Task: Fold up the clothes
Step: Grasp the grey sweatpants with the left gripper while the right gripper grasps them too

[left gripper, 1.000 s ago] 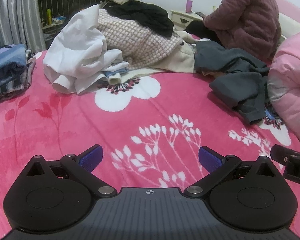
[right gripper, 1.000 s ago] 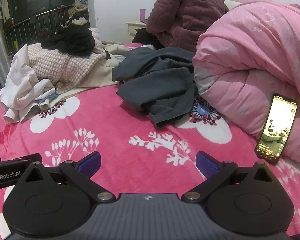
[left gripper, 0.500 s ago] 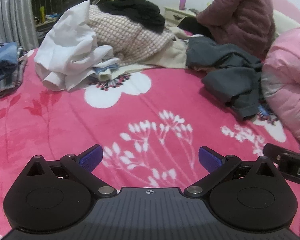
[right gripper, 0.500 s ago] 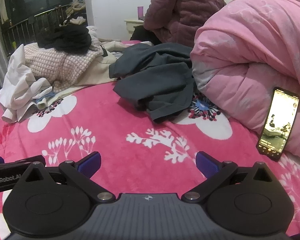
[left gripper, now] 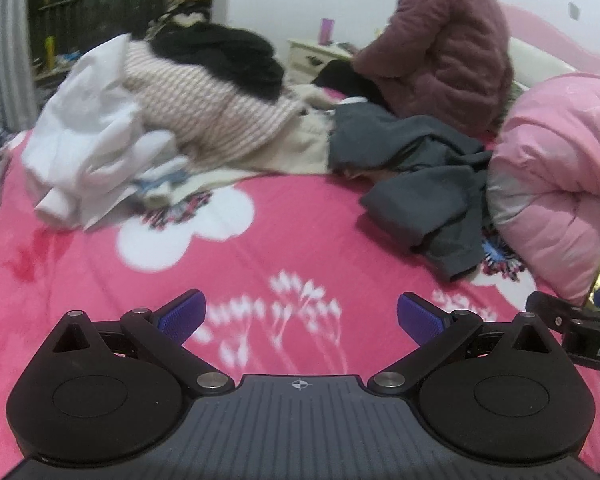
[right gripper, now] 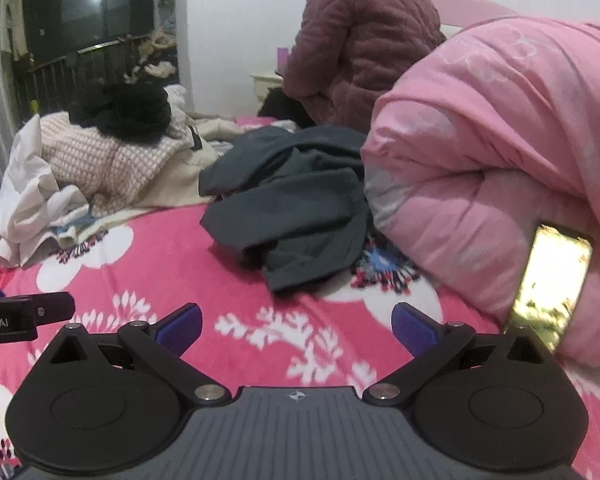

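Note:
A crumpled dark grey garment (left gripper: 420, 184) (right gripper: 296, 196) lies on the pink flowered bedspread (left gripper: 268, 248) (right gripper: 172, 256), ahead of both grippers. Farther left is a heap: a white garment (left gripper: 92, 156) (right gripper: 28, 184), a pink-and-white knit (left gripper: 204, 108) (right gripper: 104, 156), a black garment (left gripper: 224, 60) (right gripper: 128, 112) on top and a cream piece (left gripper: 300, 152). My left gripper (left gripper: 299, 316) hovers open over bare bedspread, holding nothing. My right gripper (right gripper: 296, 322) is open too, short of the grey garment.
A rolled pink quilt (right gripper: 500, 152) (left gripper: 560, 176) fills the right side, with a lit phone (right gripper: 552, 280) leaning on it. A person in a maroon padded jacket (left gripper: 444, 44) (right gripper: 360, 48) sits at the far edge. A bedside cabinet (left gripper: 316, 52) and a railing (right gripper: 80, 68) lie behind.
Both grippers have moved forward and to the right: the grey garment and the quilt are nearer, and the clothes heap has slid left. Both stay open and empty.

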Available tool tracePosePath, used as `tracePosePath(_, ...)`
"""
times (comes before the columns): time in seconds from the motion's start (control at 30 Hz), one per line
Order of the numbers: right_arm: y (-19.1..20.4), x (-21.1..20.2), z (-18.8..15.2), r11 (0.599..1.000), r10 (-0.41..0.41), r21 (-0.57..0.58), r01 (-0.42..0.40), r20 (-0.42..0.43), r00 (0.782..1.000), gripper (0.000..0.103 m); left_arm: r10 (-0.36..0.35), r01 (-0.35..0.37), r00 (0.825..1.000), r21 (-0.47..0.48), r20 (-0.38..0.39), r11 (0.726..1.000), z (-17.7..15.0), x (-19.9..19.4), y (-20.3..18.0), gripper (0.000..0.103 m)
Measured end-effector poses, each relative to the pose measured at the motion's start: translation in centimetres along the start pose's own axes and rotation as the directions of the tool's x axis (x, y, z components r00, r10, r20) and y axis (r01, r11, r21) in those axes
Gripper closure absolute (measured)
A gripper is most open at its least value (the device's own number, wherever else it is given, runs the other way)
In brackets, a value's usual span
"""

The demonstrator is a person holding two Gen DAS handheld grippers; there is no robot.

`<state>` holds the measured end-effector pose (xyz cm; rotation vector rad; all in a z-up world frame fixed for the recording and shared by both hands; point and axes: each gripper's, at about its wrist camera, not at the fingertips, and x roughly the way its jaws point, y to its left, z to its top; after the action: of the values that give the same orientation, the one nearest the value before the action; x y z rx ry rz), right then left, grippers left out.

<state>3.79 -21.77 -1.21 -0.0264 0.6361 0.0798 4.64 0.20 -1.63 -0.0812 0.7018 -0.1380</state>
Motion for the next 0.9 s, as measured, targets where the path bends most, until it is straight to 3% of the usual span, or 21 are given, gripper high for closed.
tracePosePath(0.1, -0.4, 1.8, 0.6, 0.998, 0.000, -0.059, 0.002, 0.030, 1.000, 0.000, -0.032, 0.031, 0.999, 0.036, 0.029, 0.999, 1.4, 2.2, -0.3, 0.000)
tracePosePath(0.27, -0.3, 5.5, 1.4, 0.987, 0.017, -0.162, -0.006, 0.067, 0.998, 0.000, -0.020, 0.014, 0.997, 0.078, 0.081, 0.997, 5.1, 7.1, -0.6, 0.000)
tracePosePath(0.4, 0.5, 8.9, 1.6, 0.978, 0.056, -0.204, -0.037, 0.087, 0.995, 0.000, -0.064, 0.047, 0.991, 0.141, 0.115, 0.989, 8.4, 11.4, -2.2, 0.000)
tracePosePath(0.57, 1.4, 12.9, 1.7, 0.973, 0.090, -0.223, -0.065, 0.107, 0.990, 0.000, -0.175, 0.141, 0.977, 0.248, 0.121, 0.958, 11.9, 17.3, -6.3, 0.000)
tracePosePath(0.77, 1.6, 16.7, 1.7, 0.978, 0.113, -0.189, -0.088, 0.123, 0.986, 0.000, -0.300, 0.251, 0.949, 0.351, 0.093, 0.902, 14.3, 22.6, -12.3, 0.001)
tracePosePath(0.83, 1.8, 18.0, 1.6, 0.978, 0.113, -0.188, -0.090, 0.117, 0.987, 0.000, -0.271, 0.226, 0.960, 0.382, 0.068, 0.896, 14.3, 24.3, -13.7, 0.006)
tracePosePath(0.9, 1.9, 19.3, 1.6, 0.979, 0.105, -0.183, -0.085, 0.103, 0.989, 0.000, -0.234, 0.199, 0.971, 0.400, 0.041, 0.895, 14.2, 25.9, -14.7, 0.033)
